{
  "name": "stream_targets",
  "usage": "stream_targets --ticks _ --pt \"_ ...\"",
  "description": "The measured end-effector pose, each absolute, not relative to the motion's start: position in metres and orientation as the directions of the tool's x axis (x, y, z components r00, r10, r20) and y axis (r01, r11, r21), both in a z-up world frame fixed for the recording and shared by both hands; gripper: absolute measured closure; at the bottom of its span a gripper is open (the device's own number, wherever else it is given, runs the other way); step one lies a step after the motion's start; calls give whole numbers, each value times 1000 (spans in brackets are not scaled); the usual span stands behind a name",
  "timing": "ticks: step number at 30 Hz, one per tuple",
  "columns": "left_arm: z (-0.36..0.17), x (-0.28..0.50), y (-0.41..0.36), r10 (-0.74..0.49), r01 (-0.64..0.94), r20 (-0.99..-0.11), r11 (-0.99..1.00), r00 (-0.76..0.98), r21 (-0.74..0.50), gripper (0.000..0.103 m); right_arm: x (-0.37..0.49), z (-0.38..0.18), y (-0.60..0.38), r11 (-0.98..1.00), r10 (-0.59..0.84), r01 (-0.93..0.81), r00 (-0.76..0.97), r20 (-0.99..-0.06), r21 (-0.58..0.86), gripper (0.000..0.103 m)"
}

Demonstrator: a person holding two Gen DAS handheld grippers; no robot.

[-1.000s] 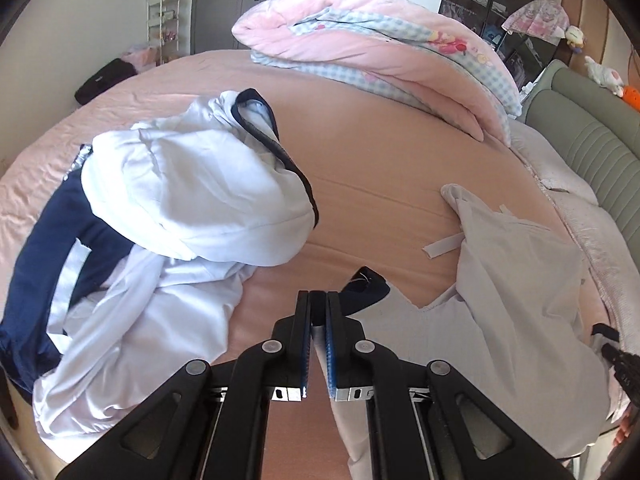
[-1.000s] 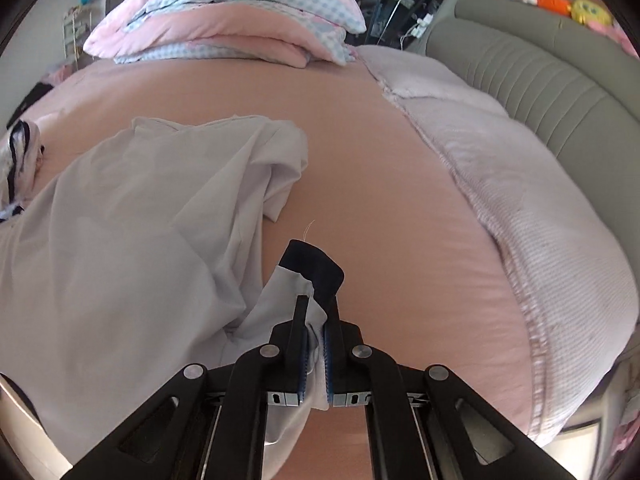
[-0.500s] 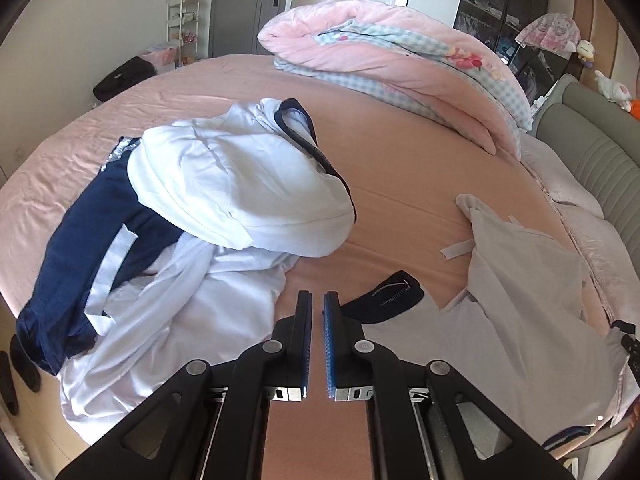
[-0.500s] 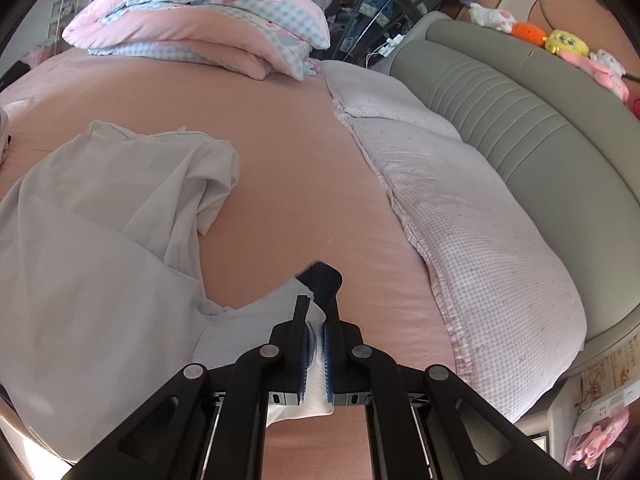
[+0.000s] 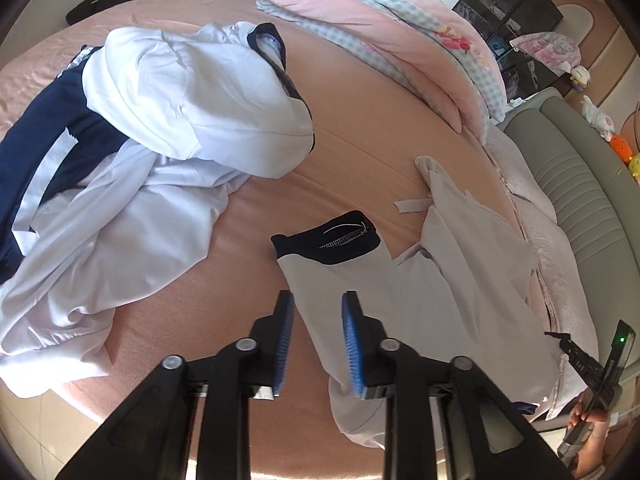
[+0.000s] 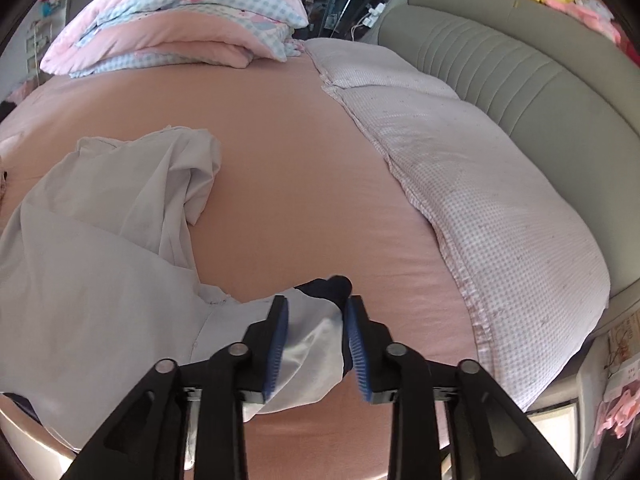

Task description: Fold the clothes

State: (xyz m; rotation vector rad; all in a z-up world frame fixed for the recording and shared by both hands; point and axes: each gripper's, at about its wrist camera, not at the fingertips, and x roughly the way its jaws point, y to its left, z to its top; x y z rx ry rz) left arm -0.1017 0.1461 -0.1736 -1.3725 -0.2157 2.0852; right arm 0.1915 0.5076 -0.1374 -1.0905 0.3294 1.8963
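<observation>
A pale grey garment point(image 5: 452, 280) with navy cuffs lies spread on the pink bed point(image 5: 360, 152). One navy-cuffed sleeve point(image 5: 332, 240) lies flat just beyond my left gripper point(image 5: 316, 312), which is open above the sleeve's lower part. In the right wrist view the same garment point(image 6: 92, 272) lies at left. Its other sleeve, with a navy cuff point(image 6: 328, 288), lies between the open jaws of my right gripper point(image 6: 316, 316).
A heap of white and navy clothes point(image 5: 160, 120) lies left on the bed. A folded pink quilt point(image 5: 380, 20) sits at the far side, also in the right wrist view point(image 6: 180, 16). A checked pillow point(image 6: 480, 184) and grey headboard point(image 6: 520, 60) lie right.
Both grippers have opened and let go of the sleeves. The sleeves now lie on the bed, and both grippers have drawn back a little.
</observation>
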Motion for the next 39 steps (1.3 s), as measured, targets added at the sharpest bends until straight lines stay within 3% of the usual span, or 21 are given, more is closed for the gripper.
stream_targets --ticks 2,5,10,14,16,29,31,33,39 --pt "-177 -104 140 626 -372 -743 -765 -239 -525 28 202 -138 513 -547 530 -831 -248 -811 -104 44" --pt "-179 -109 132 674 -311 -705 -734 -220 -604 28 218 -138 521 -524 453 -850 -335 -826 57 36" --pt "-189 -114 131 686 -251 -706 -725 -177 -641 28 247 -147 530 -408 313 -852 -467 -827 327 34" --pt "-204 -114 130 712 -195 -692 -700 -118 -687 28 275 -178 528 -199 154 -766 -640 -753 611 33" --pt "-211 -113 129 725 -163 -682 -687 -95 -708 28 285 -195 522 -101 117 -723 -691 -713 684 33" --pt "-225 -113 126 795 -53 -603 -606 -68 -793 27 294 -236 499 138 124 -538 -823 -554 831 33" --pt "-227 -115 127 808 -26 -586 -588 -66 -808 23 291 -238 500 152 126 -526 -829 -544 837 33" --pt "-229 -118 130 823 0 -566 -566 -57 -824 19 286 -239 502 160 126 -516 -835 -536 842 30" --pt "-238 -127 154 854 23 -519 -520 25 -854 19 265 -245 512 158 111 -490 -854 -508 857 24"
